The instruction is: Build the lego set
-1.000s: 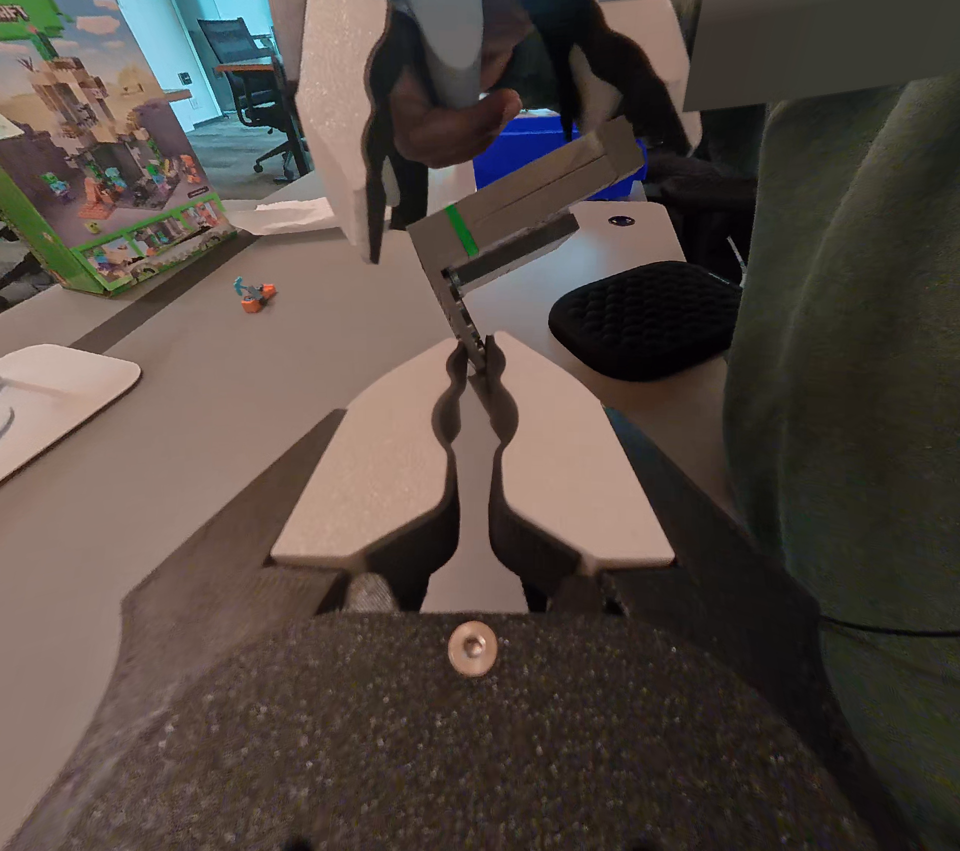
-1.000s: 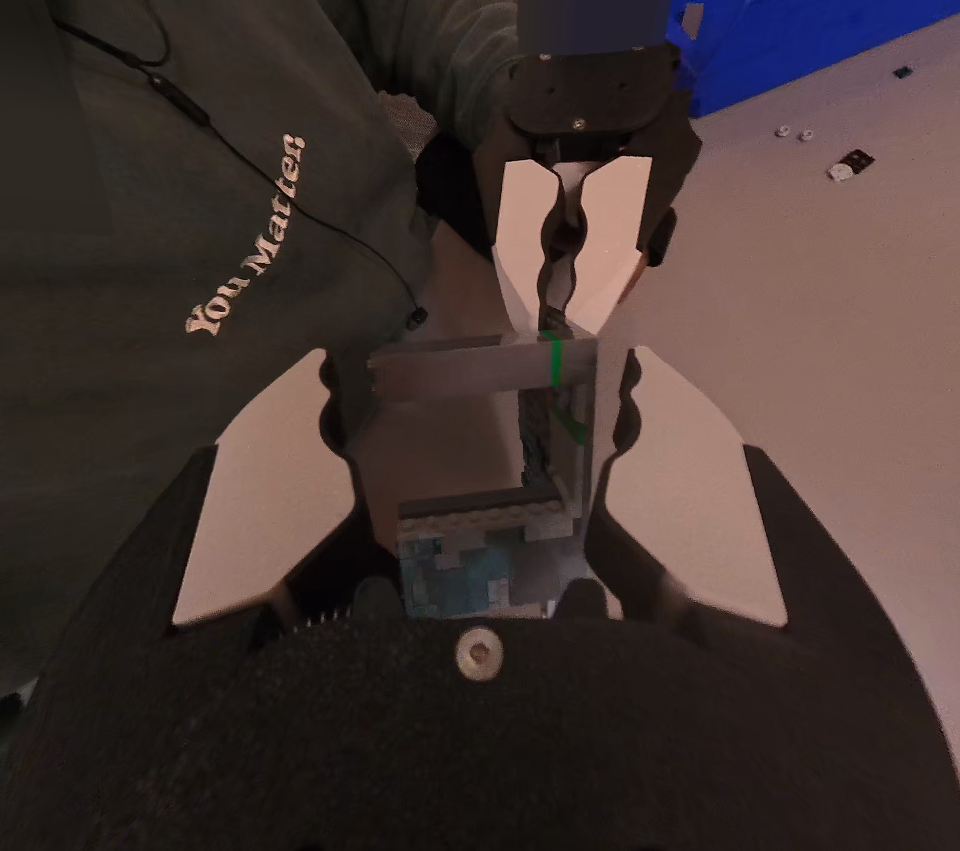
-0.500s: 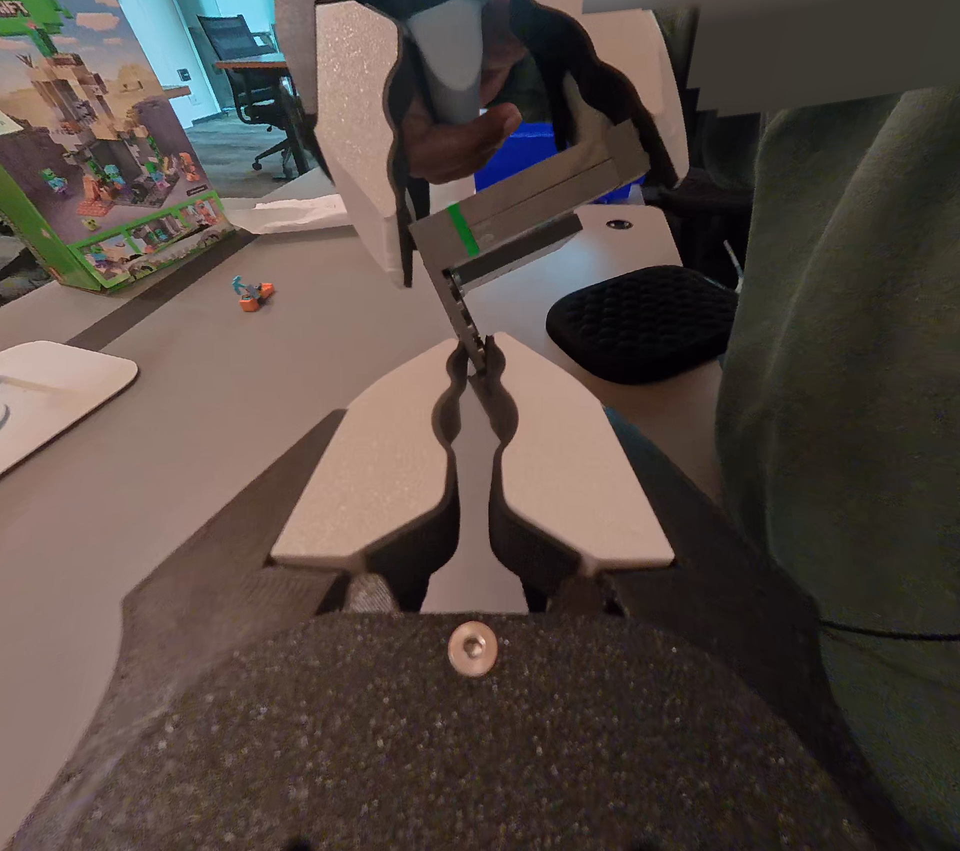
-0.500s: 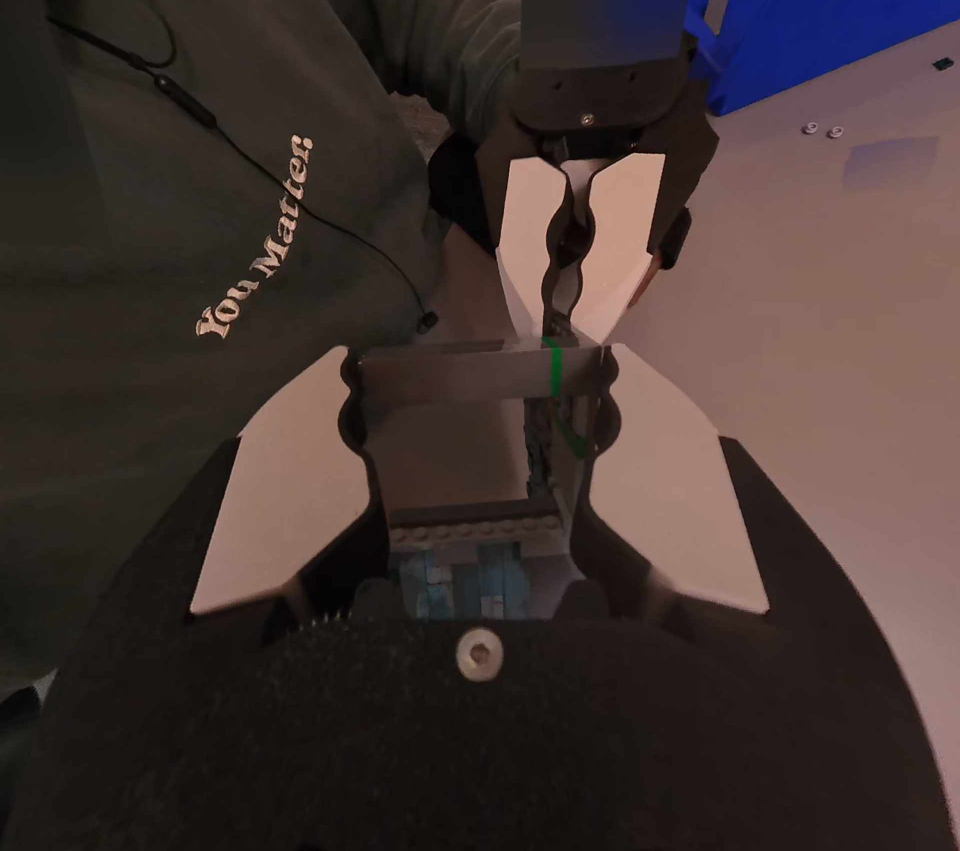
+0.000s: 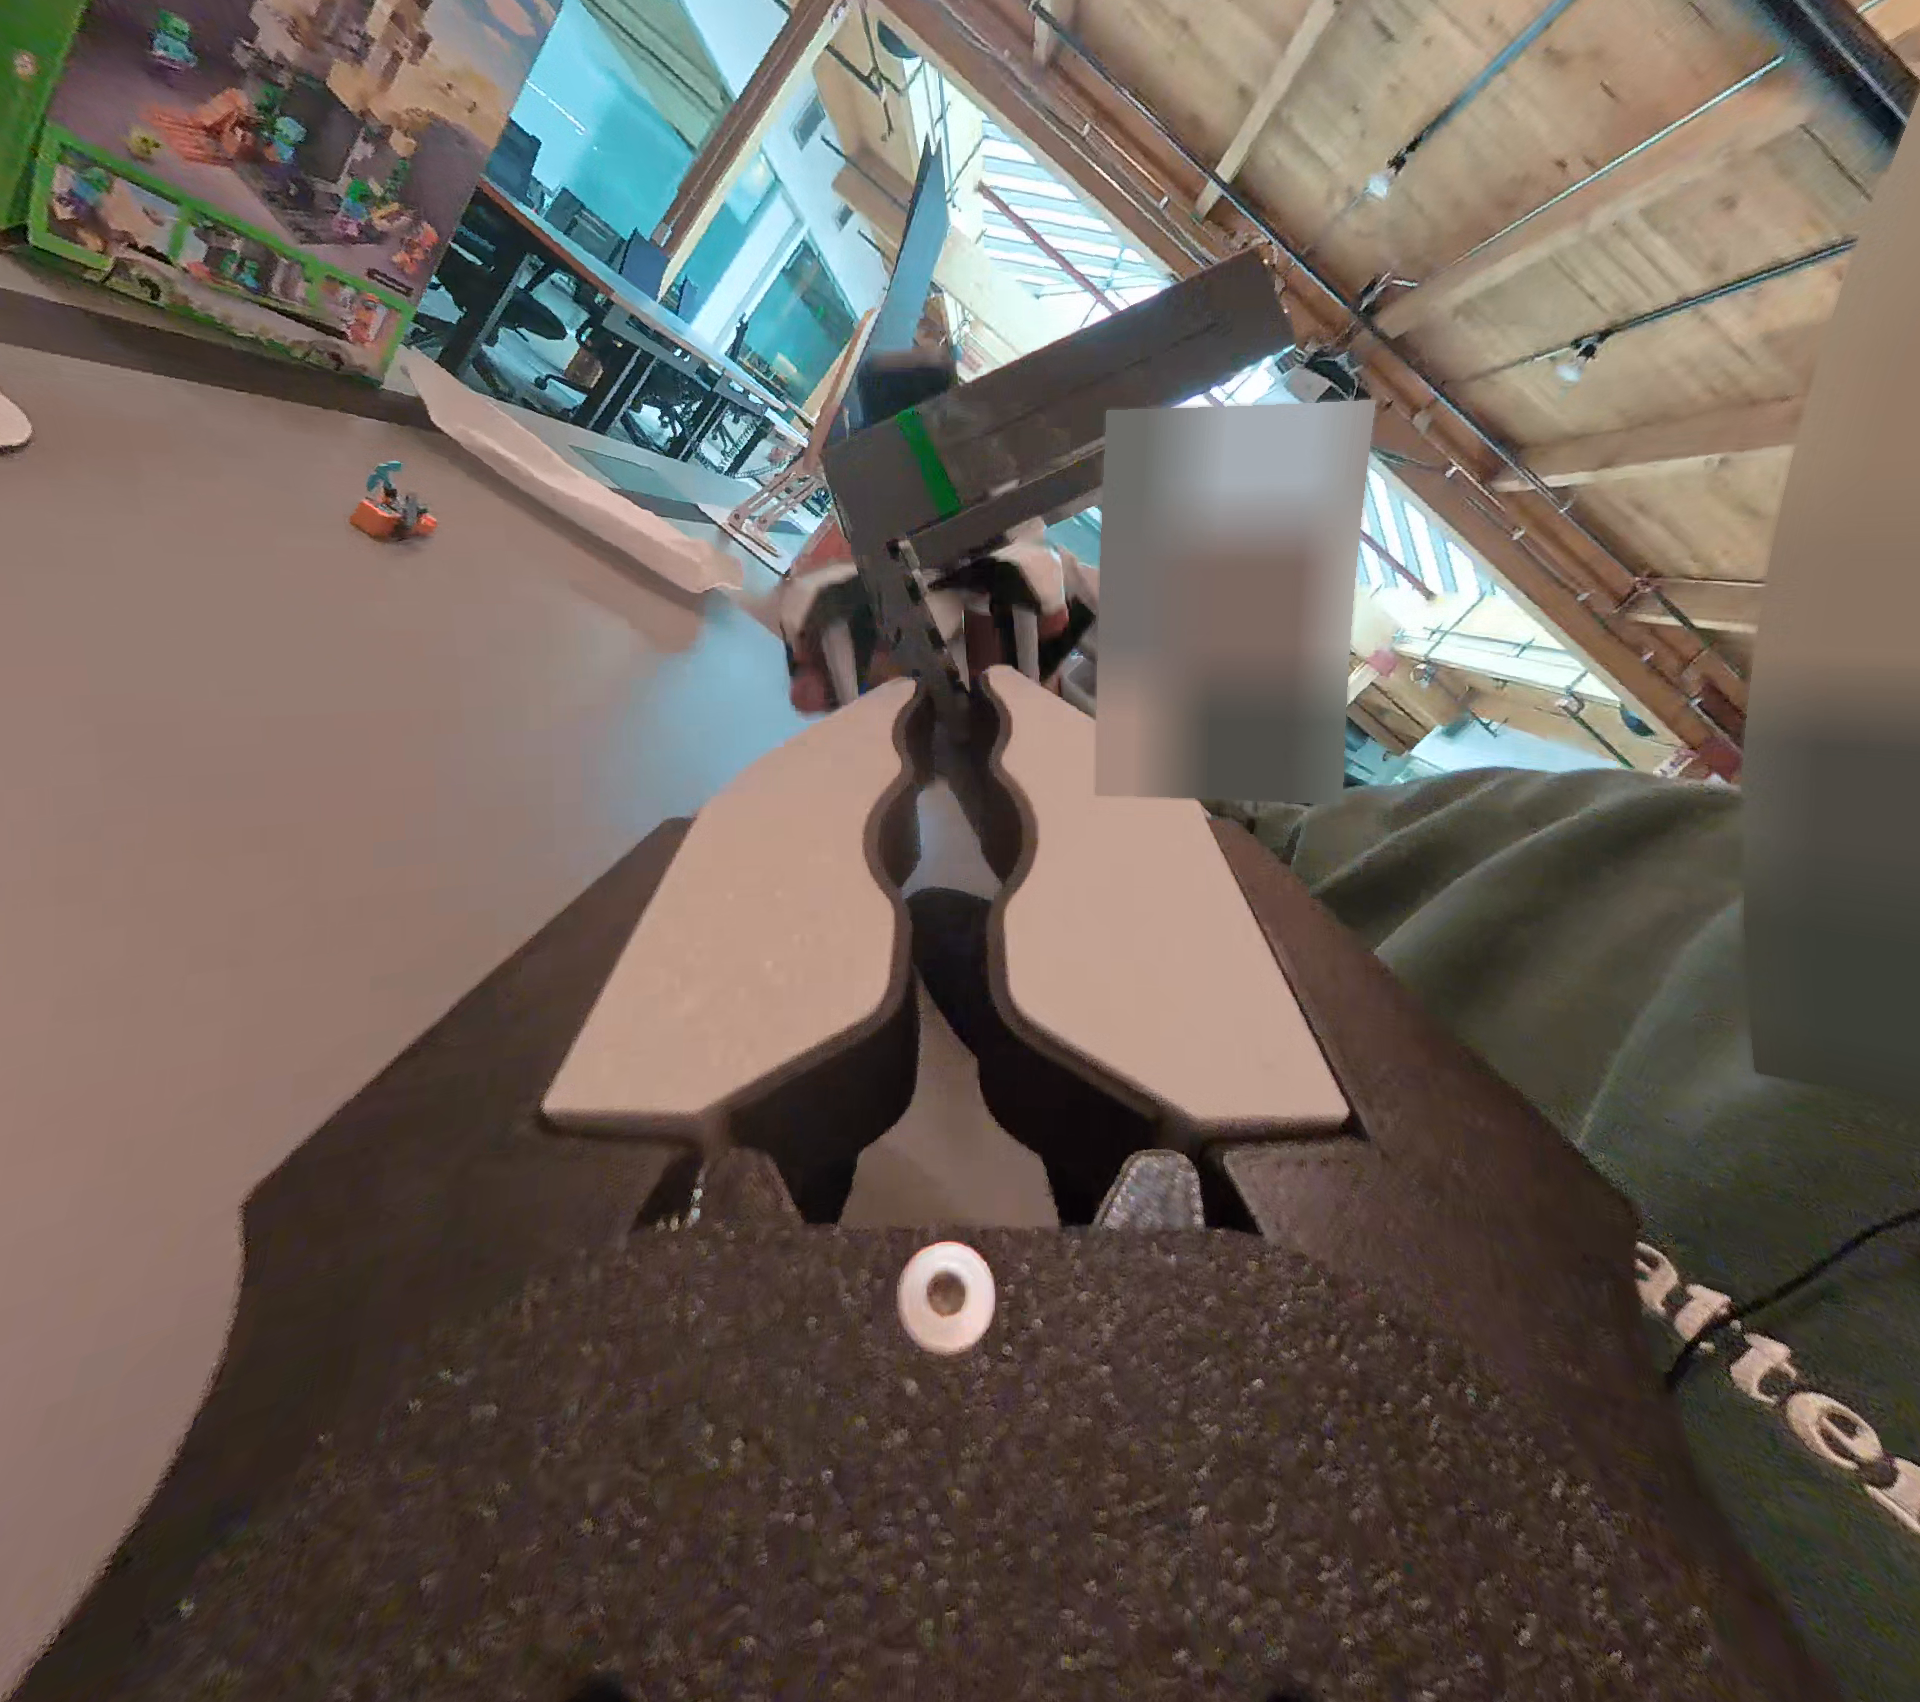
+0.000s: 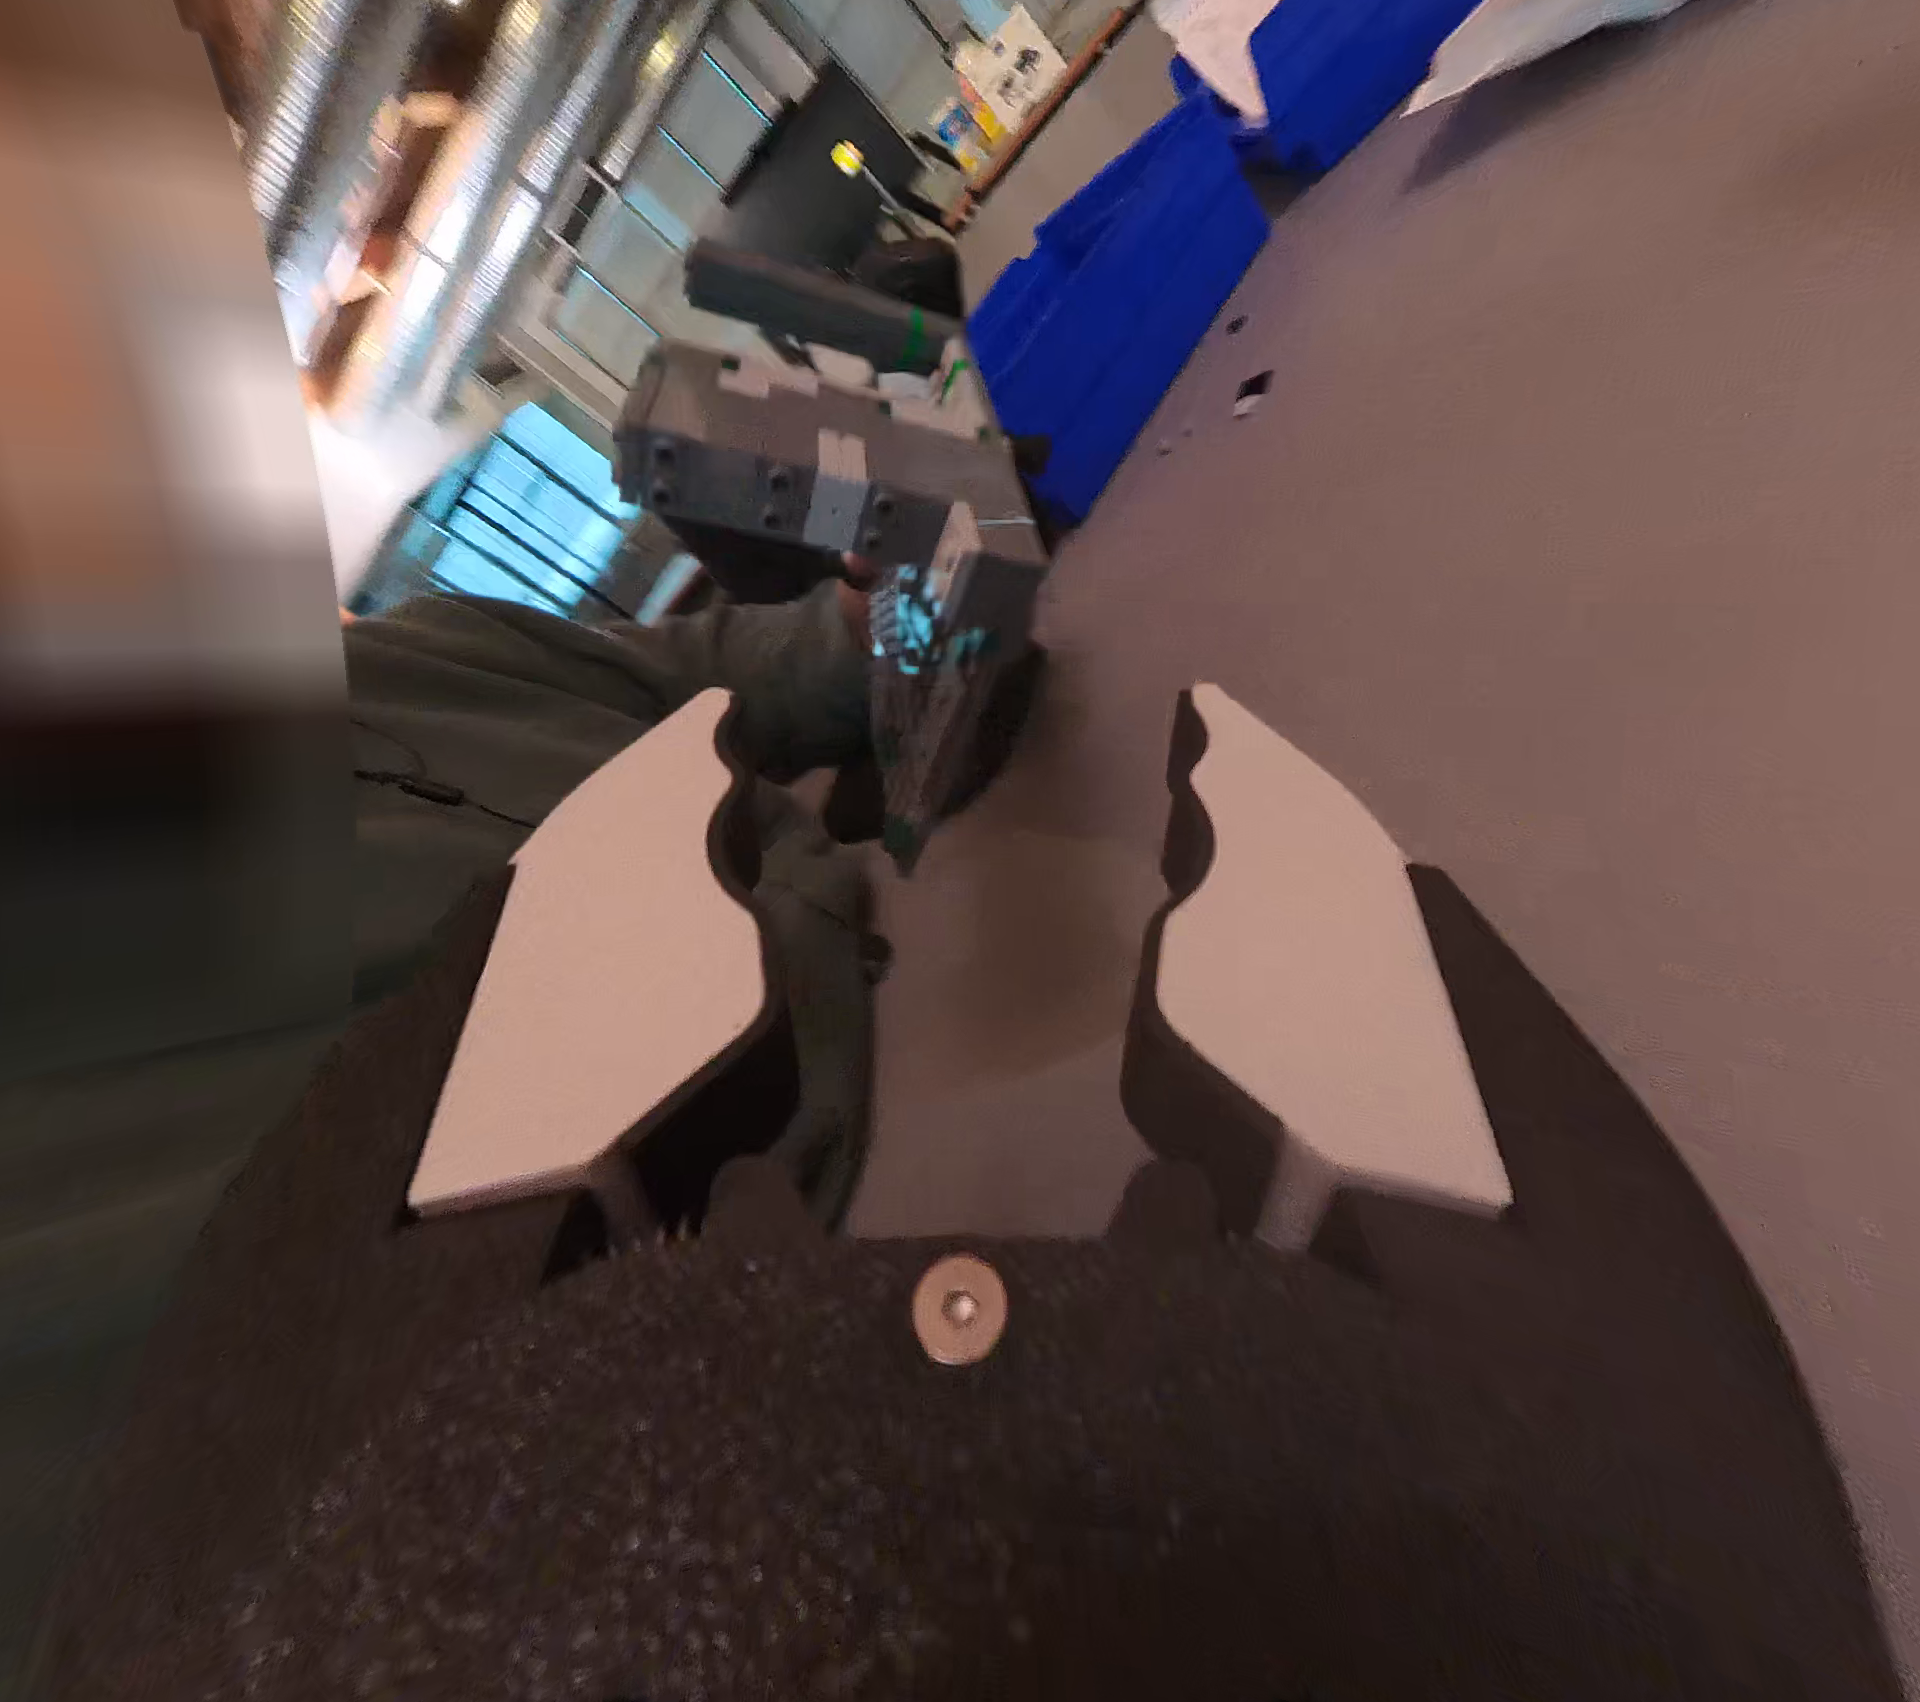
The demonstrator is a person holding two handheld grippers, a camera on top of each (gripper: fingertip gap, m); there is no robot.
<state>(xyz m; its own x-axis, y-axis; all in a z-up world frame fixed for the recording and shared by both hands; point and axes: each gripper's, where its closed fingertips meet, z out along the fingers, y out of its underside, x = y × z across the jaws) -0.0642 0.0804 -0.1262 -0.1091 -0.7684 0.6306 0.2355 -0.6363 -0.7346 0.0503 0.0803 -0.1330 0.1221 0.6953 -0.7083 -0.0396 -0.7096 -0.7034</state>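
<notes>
My left gripper is shut on the thin lower edge of the grey lego build, an open frame with a green stripe, and holds it up in the air. In the right wrist view the same build is seen from its underside, with a cyan-patterned plate hanging toward me. My right gripper is open and empty. The plate's lower end lies between its fingers in the image and touches neither of them. The left gripper is mostly hidden behind the build in that view.
The lego set box stands at the back left of the grey table, with a small orange lego figure in front of it. Blue bins stand along the table's far side. The person's green sweater is close on the right. The tips of one gripper are about 12 centimetres away from the tips of the other.
My right gripper has opened wider and backed off the build, and no longer shows in the left wrist view. My left gripper has tilted upward, still holding the build.
</notes>
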